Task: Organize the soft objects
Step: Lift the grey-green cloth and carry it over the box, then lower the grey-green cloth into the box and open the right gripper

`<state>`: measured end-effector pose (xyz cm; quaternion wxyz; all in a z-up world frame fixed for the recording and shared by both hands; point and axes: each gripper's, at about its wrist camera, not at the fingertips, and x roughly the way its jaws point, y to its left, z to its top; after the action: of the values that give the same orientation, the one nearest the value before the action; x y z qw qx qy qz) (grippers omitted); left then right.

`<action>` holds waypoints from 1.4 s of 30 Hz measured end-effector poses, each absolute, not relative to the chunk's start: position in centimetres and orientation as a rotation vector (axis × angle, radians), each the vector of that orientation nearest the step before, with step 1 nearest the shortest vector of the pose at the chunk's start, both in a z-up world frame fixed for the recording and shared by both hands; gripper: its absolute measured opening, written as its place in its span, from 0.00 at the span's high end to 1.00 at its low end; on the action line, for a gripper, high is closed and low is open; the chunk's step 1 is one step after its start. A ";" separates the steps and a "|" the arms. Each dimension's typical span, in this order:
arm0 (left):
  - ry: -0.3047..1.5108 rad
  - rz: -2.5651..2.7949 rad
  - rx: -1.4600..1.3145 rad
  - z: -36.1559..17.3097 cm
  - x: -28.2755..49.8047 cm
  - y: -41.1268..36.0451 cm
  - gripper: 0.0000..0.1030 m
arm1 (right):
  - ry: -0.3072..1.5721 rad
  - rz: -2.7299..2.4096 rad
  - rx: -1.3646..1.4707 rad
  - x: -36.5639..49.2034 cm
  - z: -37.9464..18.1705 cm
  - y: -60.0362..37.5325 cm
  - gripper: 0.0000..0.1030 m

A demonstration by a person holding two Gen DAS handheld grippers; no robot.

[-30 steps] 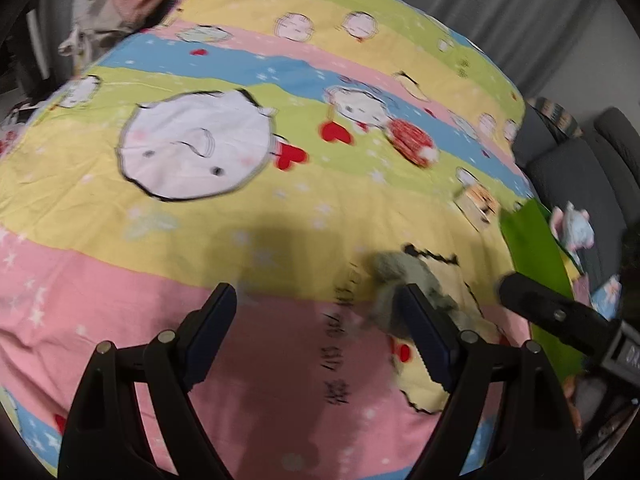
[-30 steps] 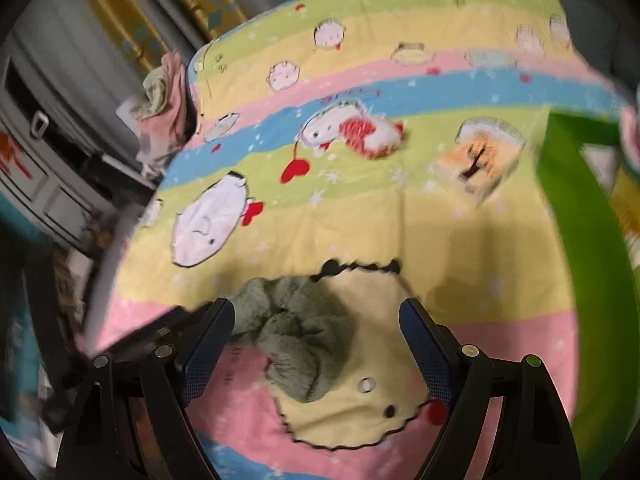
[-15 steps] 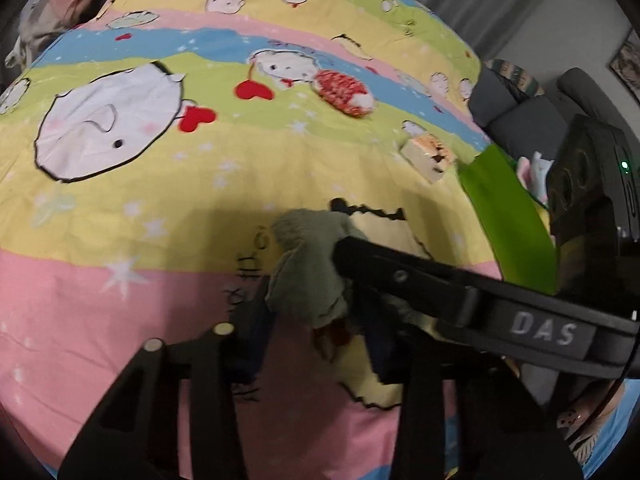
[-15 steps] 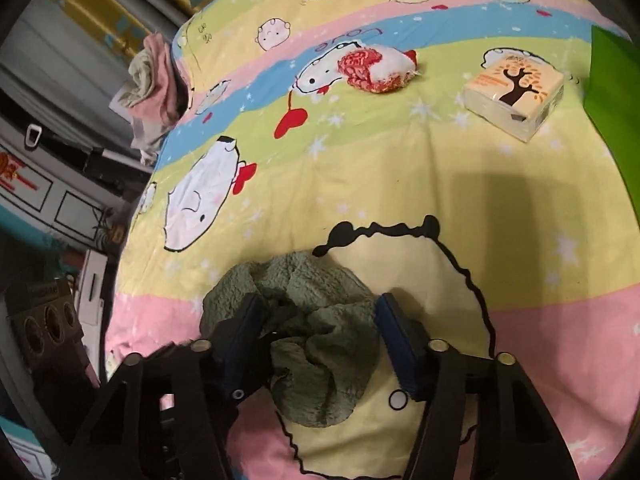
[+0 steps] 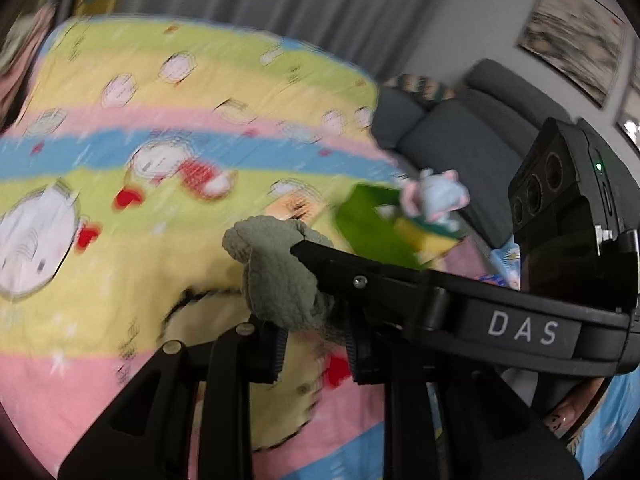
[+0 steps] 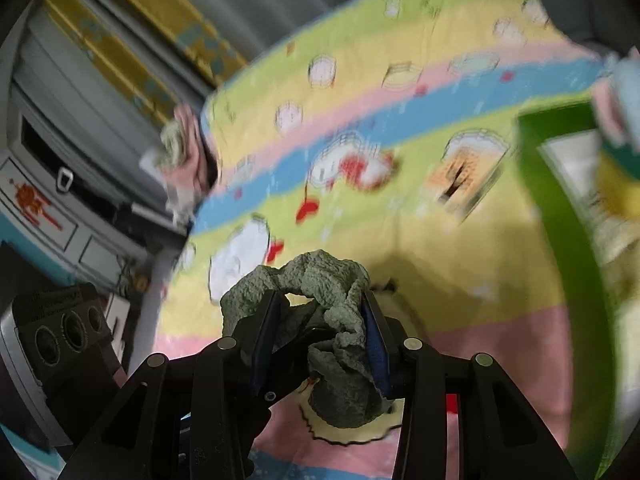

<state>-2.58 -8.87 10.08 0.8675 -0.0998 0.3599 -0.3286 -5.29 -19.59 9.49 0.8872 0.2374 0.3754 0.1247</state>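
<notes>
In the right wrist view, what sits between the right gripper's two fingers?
The green fuzzy cloth fills the gap in the right gripper, bunched over both fingers and hanging below them above the cartoon bedsheet. The right wrist view shows it.

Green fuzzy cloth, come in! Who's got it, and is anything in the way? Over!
Both grippers shut on the green cloth: left gripper, right gripper. Cloth lifted off the bedspread. Nothing blocking; green bin to the right.
</notes>
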 end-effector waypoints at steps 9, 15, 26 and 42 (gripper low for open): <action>0.709 -0.856 -0.138 12.9 -2.8 -18.0 0.80 | 0.642 0.081 0.576 -9.4 12.6 -28.6 0.58; 0.766 -0.932 -0.125 12.2 -2.3 -22.2 0.80 | 0.654 0.007 0.621 -10.1 12.0 -32.6 0.58; 0.915 -0.927 -0.067 9.8 -1.8 -25.6 0.76 | 0.755 -0.134 0.628 -9.9 9.4 -35.2 0.58; 0.802 -0.866 -0.056 12.3 -3.4 -22.0 0.14 | 0.679 -0.257 0.577 -10.7 11.0 -35.3 0.26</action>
<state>-3.35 -22.04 12.26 0.8304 -0.0263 0.3783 -0.4083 -10.69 -35.28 11.05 0.8944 0.2784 0.3272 -0.1241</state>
